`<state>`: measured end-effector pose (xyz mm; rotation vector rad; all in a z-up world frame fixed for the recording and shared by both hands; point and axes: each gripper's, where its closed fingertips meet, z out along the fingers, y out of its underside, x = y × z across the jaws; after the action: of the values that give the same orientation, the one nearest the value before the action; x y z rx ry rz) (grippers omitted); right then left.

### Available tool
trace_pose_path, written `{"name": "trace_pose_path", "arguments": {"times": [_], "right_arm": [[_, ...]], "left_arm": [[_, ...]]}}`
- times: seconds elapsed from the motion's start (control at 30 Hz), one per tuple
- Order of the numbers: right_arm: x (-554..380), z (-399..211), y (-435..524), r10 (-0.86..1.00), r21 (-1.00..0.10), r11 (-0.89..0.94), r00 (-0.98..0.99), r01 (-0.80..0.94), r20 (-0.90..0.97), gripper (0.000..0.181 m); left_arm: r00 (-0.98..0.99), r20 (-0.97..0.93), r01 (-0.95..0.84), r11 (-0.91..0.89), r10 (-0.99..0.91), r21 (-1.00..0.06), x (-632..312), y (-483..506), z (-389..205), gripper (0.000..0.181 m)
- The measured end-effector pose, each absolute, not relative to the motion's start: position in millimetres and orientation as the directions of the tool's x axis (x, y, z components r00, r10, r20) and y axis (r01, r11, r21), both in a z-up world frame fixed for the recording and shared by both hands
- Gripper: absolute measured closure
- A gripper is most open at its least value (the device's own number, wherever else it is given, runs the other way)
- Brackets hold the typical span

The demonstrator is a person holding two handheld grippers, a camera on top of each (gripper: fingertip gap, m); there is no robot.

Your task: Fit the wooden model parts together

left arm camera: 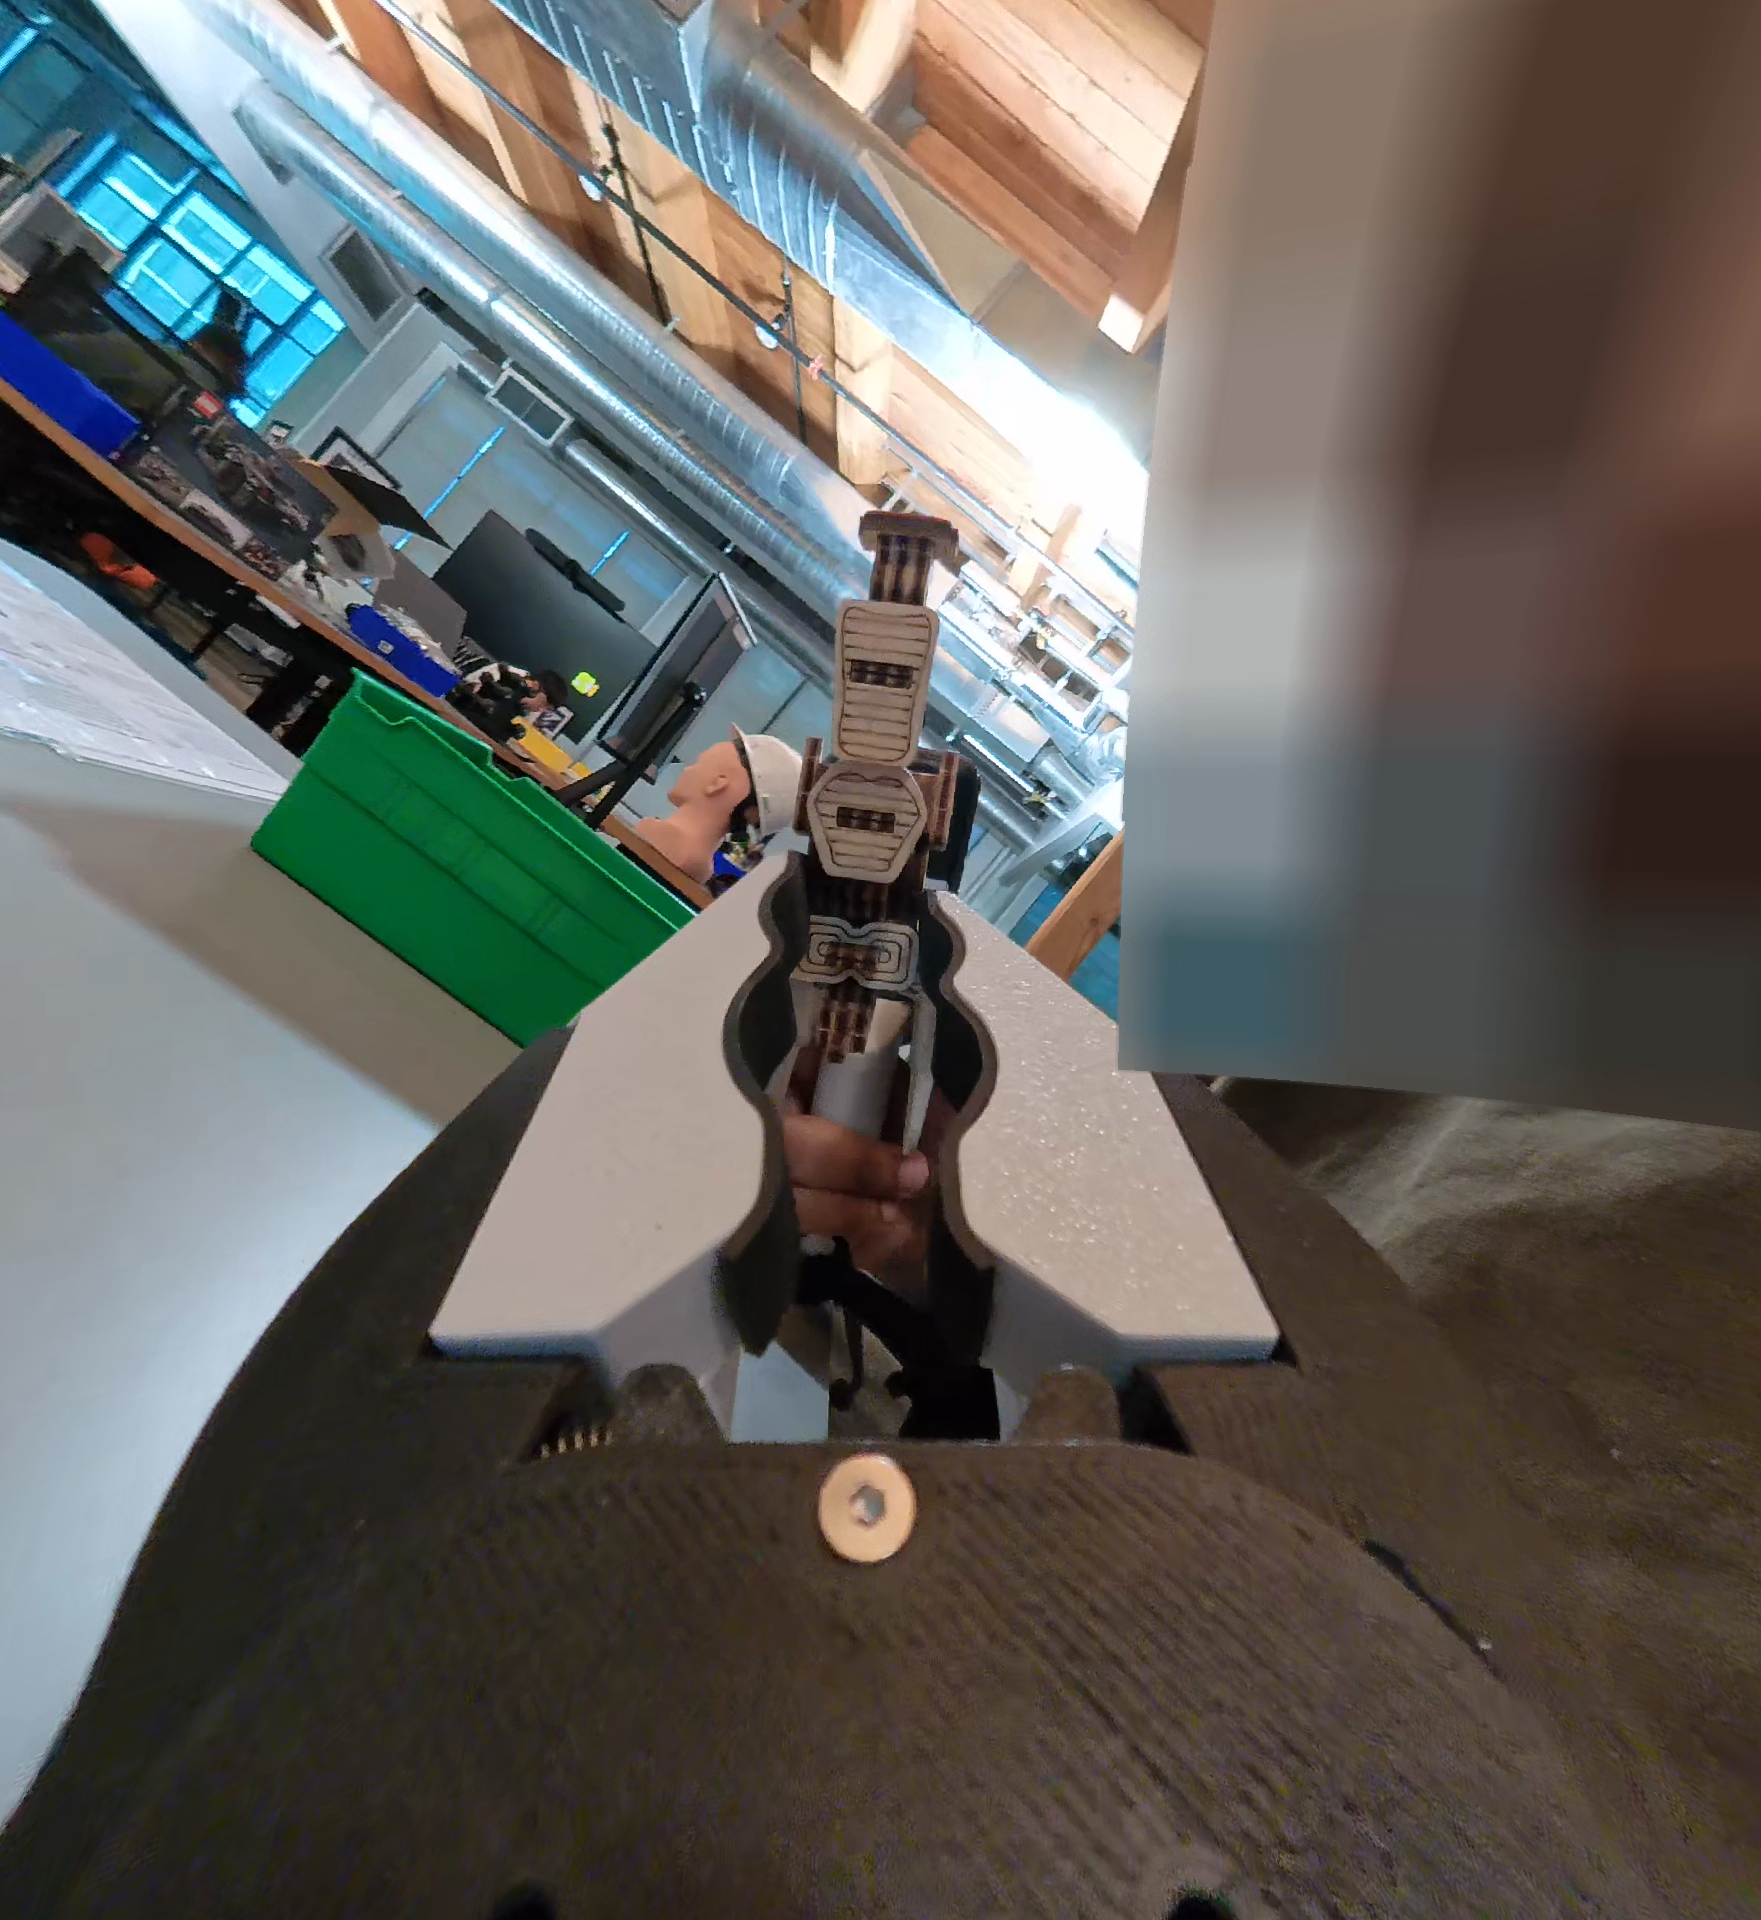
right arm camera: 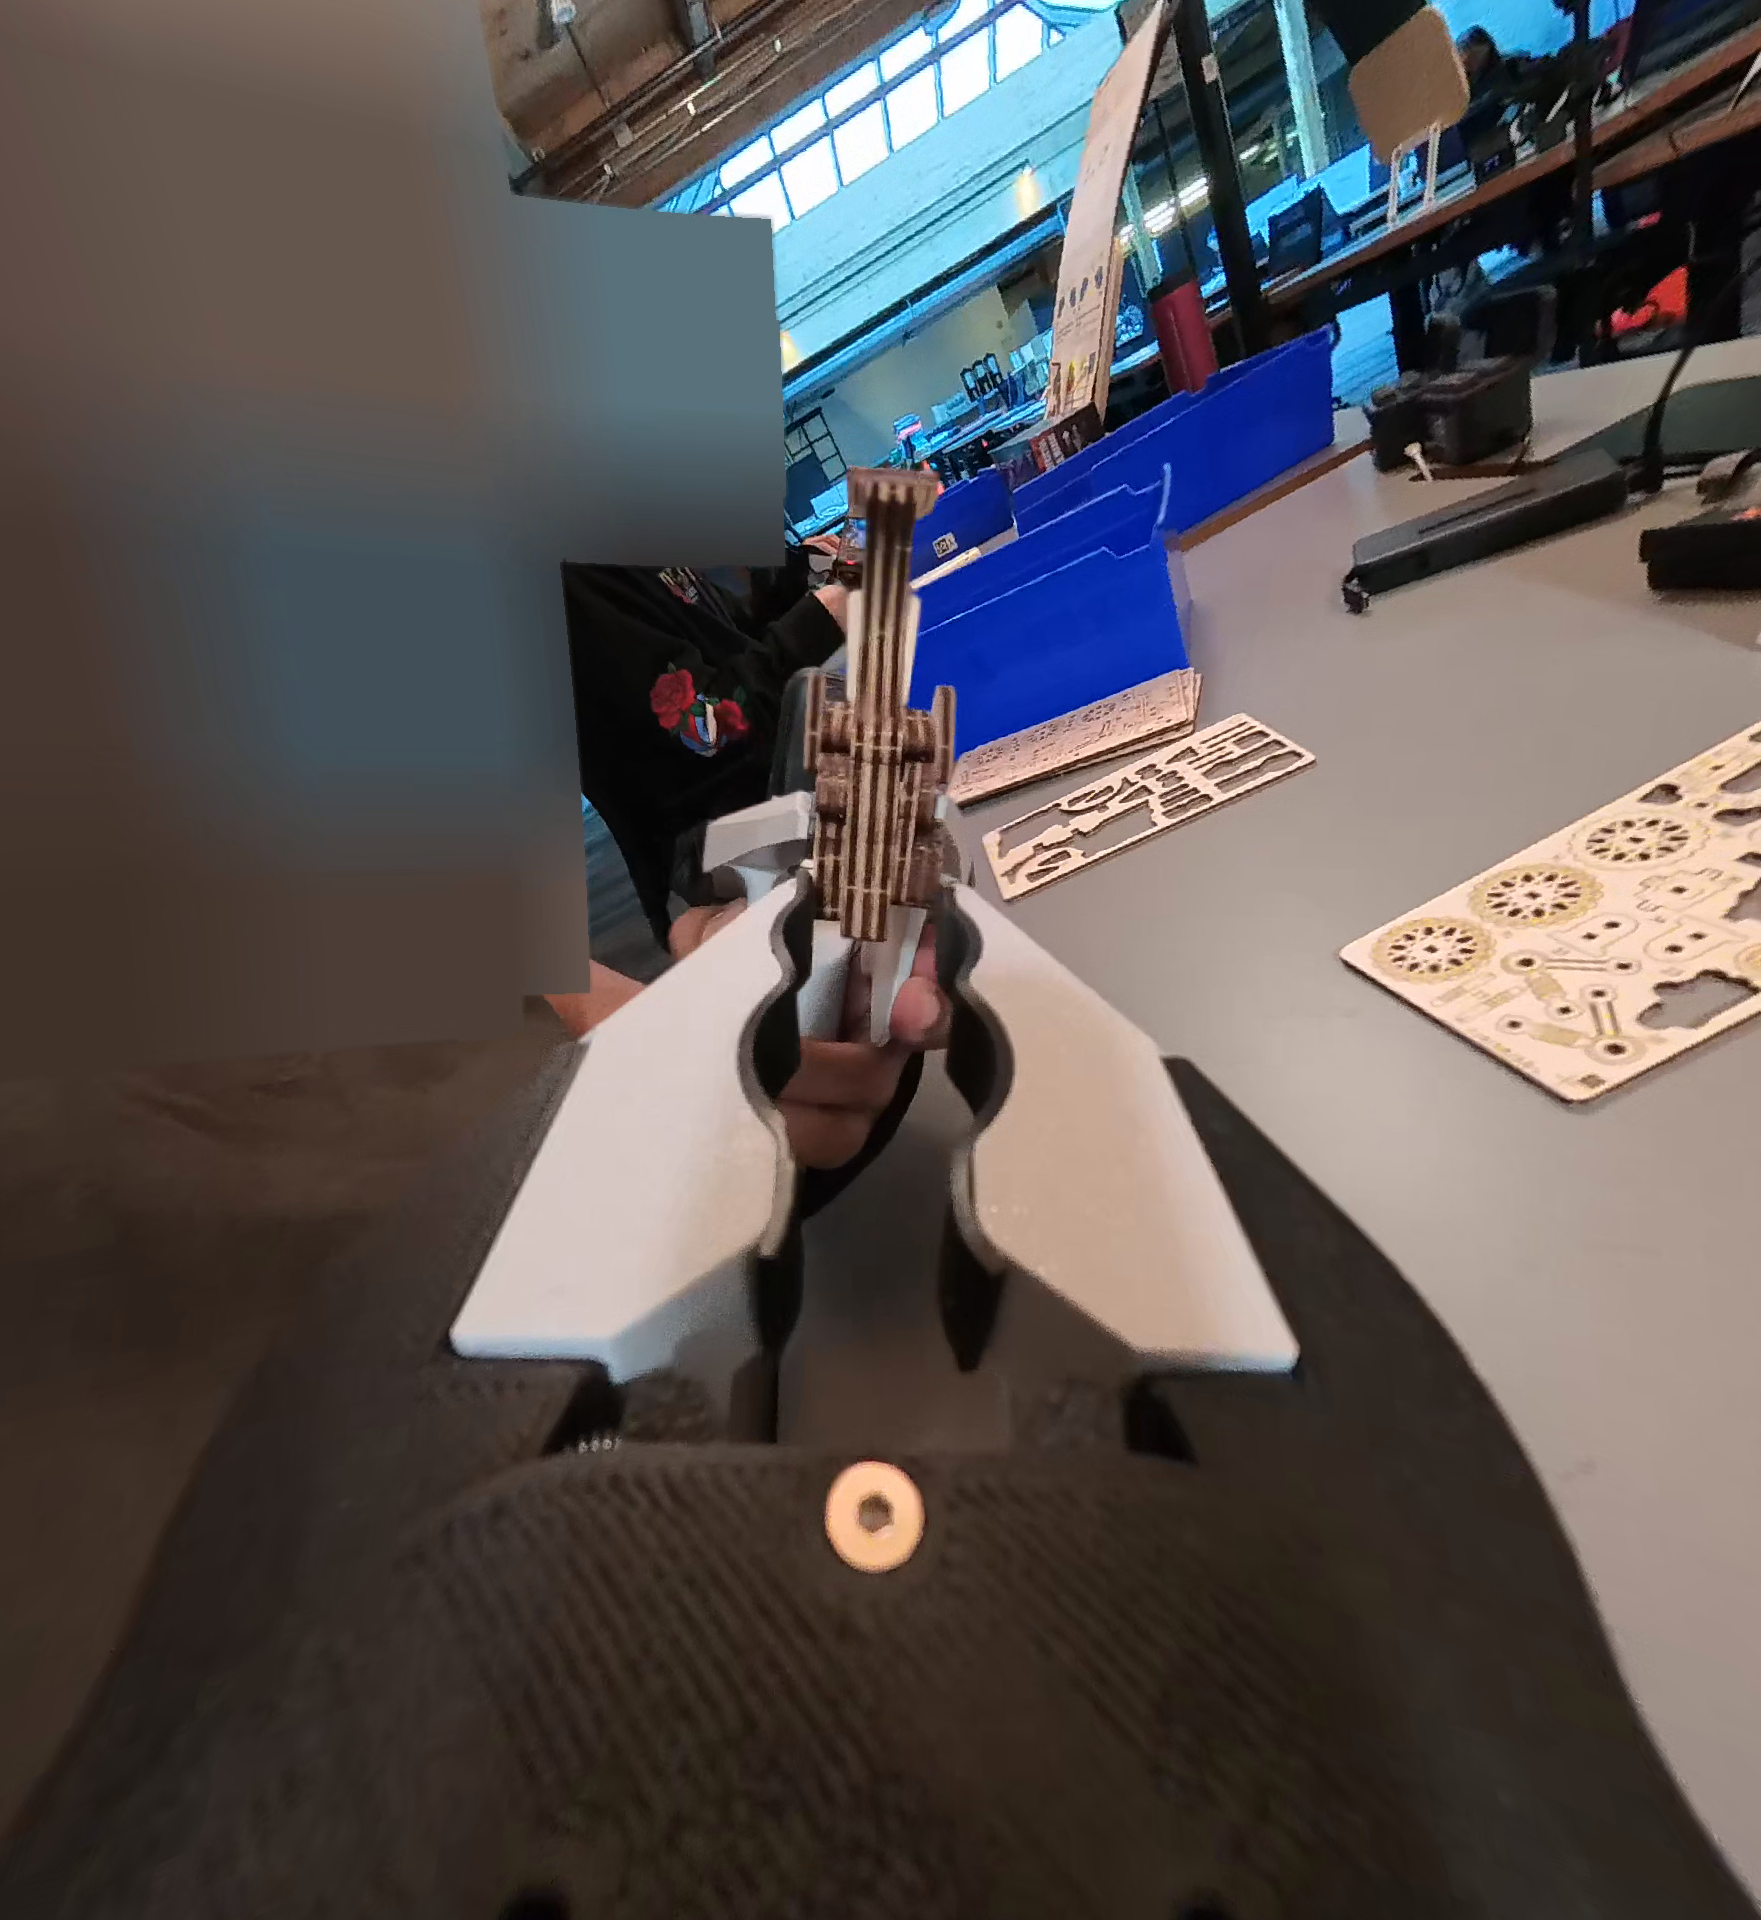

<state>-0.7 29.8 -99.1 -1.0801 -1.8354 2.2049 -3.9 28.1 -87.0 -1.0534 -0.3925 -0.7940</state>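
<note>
On the grey table [right arm camera: 1478, 748], a punched wooden sheet [right arm camera: 1624, 925] lies at three o'clock, while the left claw [left arm camera: 860, 914] and right claw [right arm camera: 871, 914], meeting tip to tip, both pinch the wooden model [left arm camera: 881, 727] standing toward twelve o'clock.

Model [left arm camera: 871, 821]: pale wood faces with dark burnt line engraving, brown striped layered edges; gripper fingers [left arm camera: 637, 1143] light grey, black inner pads; bin [left arm camera: 460, 862] green; bins [right arm camera: 1063, 613] blue; sheets [right arm camera: 1624, 935] pale tan; table [right arm camera: 1375, 1195] grey.
</note>
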Motion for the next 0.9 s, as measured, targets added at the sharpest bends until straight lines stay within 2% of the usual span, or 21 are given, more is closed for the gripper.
{"name": "trace_pose_path", "arguments": {"times": [0.4, 0.67, 0.77, 0.9], "right_arm": [[1.3, -89.3, 39.7, 0.585, -0.967, -0.176, -0.771, 0.183, -0.252, 0.160], [4.5, -86.3, 43.3, 0.649, -0.998, -0.039, -0.758, 0.041, -0.057, 0.159], [4.5, -88.5, 43.8, 0.681, -0.995, 0.088, -0.726, -0.041, 0.091, 0.159], [5.4, -97.1, 40.0, 0.678, -0.948, 0.285, -0.670, -0.140, 0.303, 0.159]], "left_arm": [[0.638, 0.640, 0.762, 0.228, -0.428, -0.606, -8.1, 28.5, -85.6, 0.154], [0.803, 0.507, 0.566, 0.136, -0.312, -0.813, -1.8, 36.6, -98.8, 0.143], [0.883, 0.404, 0.437, 0.109, -0.238, -0.893, -5.3, 37.6, -105.7, 0.140], [0.926, 0.325, 0.346, 0.088, -0.194, -0.934, -4.3, 38.7, -110.2, 0.138]]}}
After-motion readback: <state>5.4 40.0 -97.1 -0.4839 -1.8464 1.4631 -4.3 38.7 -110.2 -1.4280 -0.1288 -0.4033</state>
